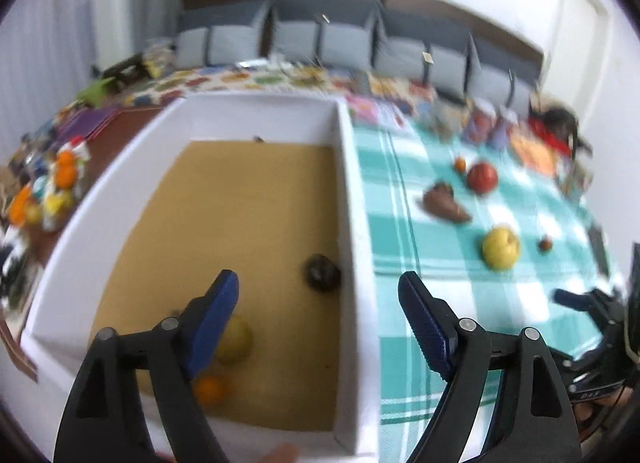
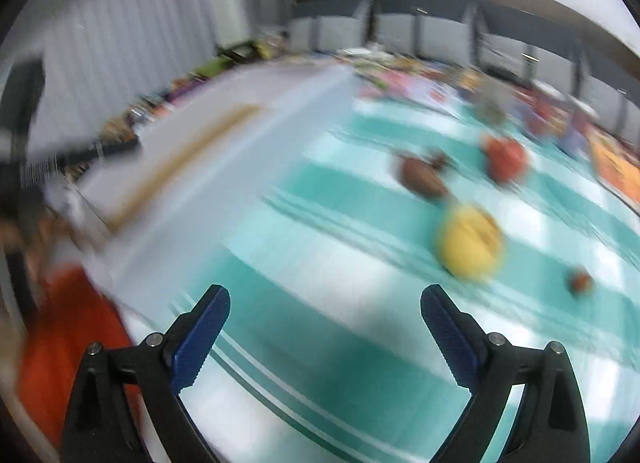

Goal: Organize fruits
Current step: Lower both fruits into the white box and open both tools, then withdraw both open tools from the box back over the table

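Box (image 1: 352,199): white walls, tan floor, on the tabletop at left of the checked cloth (image 1: 400,247). Three fruits lie inside: a dark round one (image 1: 322,272) against the right wall, a yellow-green one (image 1: 236,339) and an orange (image 1: 211,389) at the near end, both partly behind the left gripper's finger.

Loose on the cloth, seen from the left wrist at about 2 o'clock from the box's near right corner: yellow apple (image 1: 500,246), red apple (image 1: 482,177), brown pear-like fruit (image 1: 443,204), and two small dark-red fruits (image 1: 545,243) (image 1: 460,163).

Left gripper (image 1: 318,303): fingers wide, nothing between them, straddling the box's right wall. Right gripper (image 2: 325,315): fingers wide, empty, over bare cloth; the yellow apple (image 2: 469,241) sits at 1 o'clock of it, near but apart. Right view heavily blurred.

Handling, judged: the yellow apple looks firm, smooth, moderately heavy; the skin may slip and bruise under a hard squeeze. Best held across its widest girth, fingers on opposite flanks. It is near round, no real long axis; stem end appears to face up and away, toward 1 o'clock. The brown fruit is elongated, long axis running 10 to 4 o'clock, narrow end toward 4; grip across its short width at the thick part.
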`<state>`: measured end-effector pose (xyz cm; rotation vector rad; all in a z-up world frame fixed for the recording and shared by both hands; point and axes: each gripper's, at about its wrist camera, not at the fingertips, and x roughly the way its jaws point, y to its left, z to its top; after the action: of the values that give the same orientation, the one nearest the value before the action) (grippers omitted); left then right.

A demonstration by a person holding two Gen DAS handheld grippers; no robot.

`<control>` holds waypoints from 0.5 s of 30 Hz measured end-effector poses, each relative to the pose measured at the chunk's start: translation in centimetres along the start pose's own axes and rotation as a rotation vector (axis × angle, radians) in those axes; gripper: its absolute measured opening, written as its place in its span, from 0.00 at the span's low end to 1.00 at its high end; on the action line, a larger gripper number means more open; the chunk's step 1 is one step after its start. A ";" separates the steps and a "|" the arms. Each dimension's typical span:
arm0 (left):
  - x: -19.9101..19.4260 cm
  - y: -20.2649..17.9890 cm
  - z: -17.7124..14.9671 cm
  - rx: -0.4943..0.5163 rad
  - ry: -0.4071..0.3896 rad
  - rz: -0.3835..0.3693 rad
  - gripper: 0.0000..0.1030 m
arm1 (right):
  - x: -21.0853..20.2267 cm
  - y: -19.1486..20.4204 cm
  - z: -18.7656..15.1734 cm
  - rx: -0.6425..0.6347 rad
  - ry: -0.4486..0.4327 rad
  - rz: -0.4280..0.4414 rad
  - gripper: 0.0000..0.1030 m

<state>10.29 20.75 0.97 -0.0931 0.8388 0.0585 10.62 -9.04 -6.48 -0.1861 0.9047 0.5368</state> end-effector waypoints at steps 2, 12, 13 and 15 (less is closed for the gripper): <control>2.1 -1.7 -0.2 0.087 0.065 0.031 0.81 | -0.2 -3.0 -3.7 0.023 0.036 -0.077 0.93; 4.7 -6.3 -2.4 0.234 0.112 0.150 0.81 | -4.0 -10.7 -7.8 0.183 -0.011 -0.202 0.93; 4.5 -6.4 -2.6 0.238 0.110 0.155 0.81 | -3.9 -10.4 -7.6 0.189 -0.014 -0.200 0.93; 4.2 -6.3 -2.5 0.226 0.106 0.158 0.81 | -3.7 -10.9 -7.6 0.196 -0.008 -0.199 0.93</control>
<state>11.75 14.24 -3.45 0.1838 0.9521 0.1073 9.14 -22.56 -8.95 -0.0942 0.9135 0.2617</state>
